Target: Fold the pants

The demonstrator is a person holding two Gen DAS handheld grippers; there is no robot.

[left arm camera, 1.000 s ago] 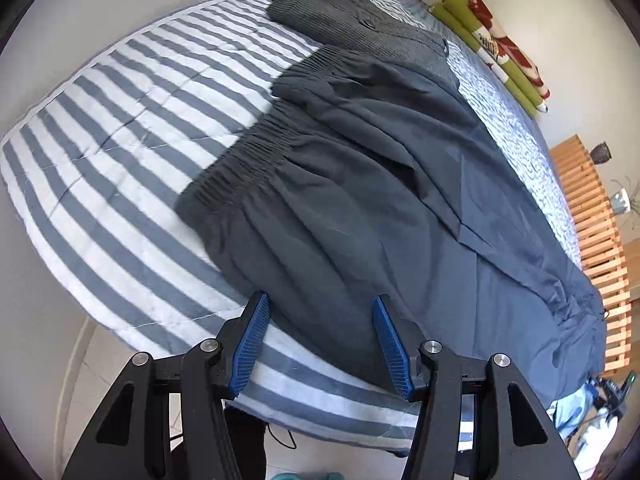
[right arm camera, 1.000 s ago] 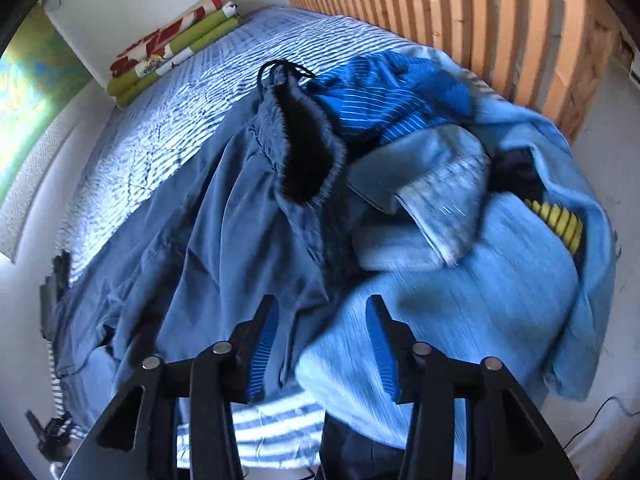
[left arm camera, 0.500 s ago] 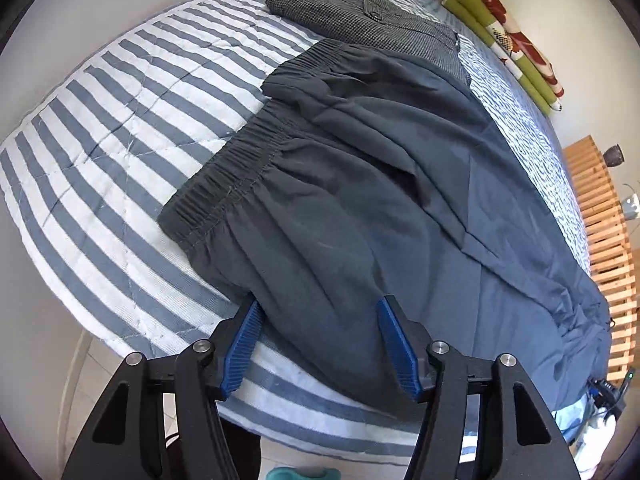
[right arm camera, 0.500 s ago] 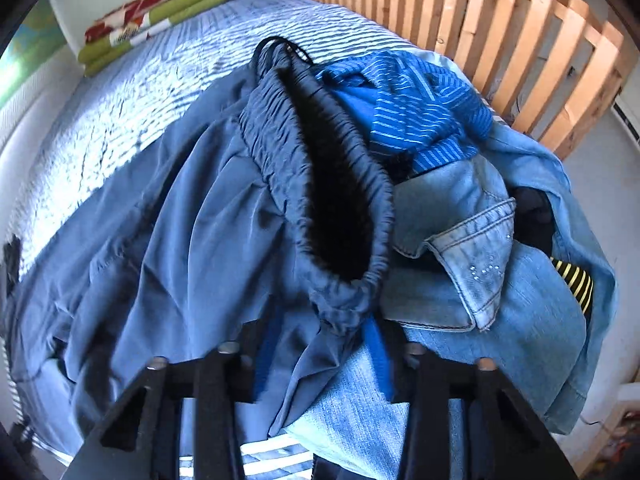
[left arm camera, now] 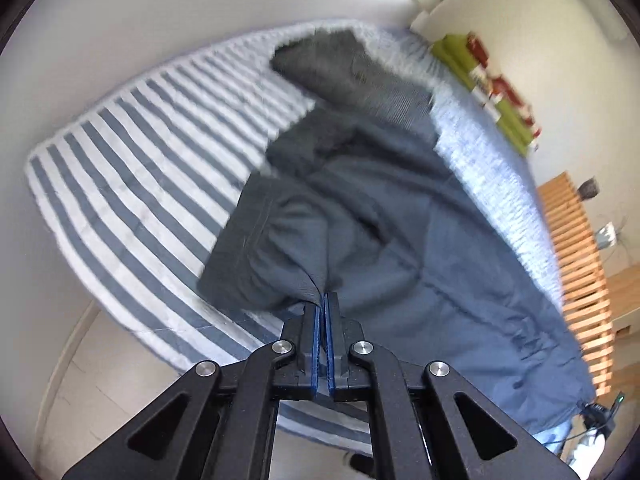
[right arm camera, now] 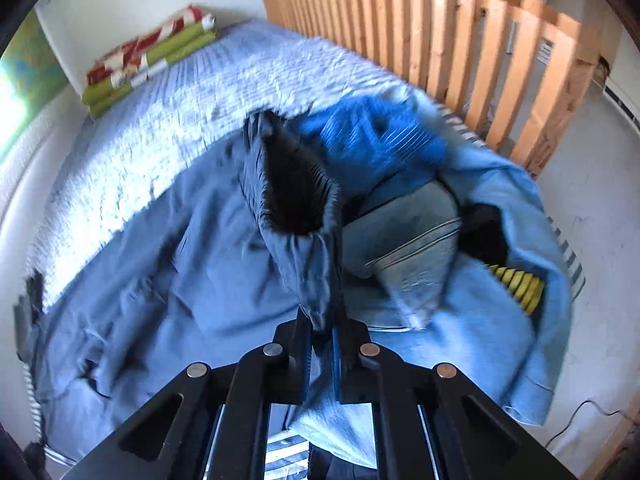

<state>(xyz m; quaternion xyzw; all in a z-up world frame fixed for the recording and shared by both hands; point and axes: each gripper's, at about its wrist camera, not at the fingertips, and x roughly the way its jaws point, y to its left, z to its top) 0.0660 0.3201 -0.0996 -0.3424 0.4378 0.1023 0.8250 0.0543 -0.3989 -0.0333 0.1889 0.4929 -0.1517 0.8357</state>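
Observation:
Dark blue-grey pants lie lengthwise across the striped bed. My left gripper is shut on a pinch of their leg-end fabric near the bed's near edge, and the cloth rises in a peak from the jaws. In the right wrist view the same pants spread to the left, and my right gripper is shut on the gathered elastic waistband, which stands up open and dark inside.
Grey folded trousers lie beyond the pants. A heap of blue clothes and jeans sits right of the waistband. Green and red folded bedding is by the far wall. A wooden slatted rail borders the bed.
Both grippers went from open to shut on the pants, left on the leg end, right on the waistband. The fabric at each grip has lifted off the bed.

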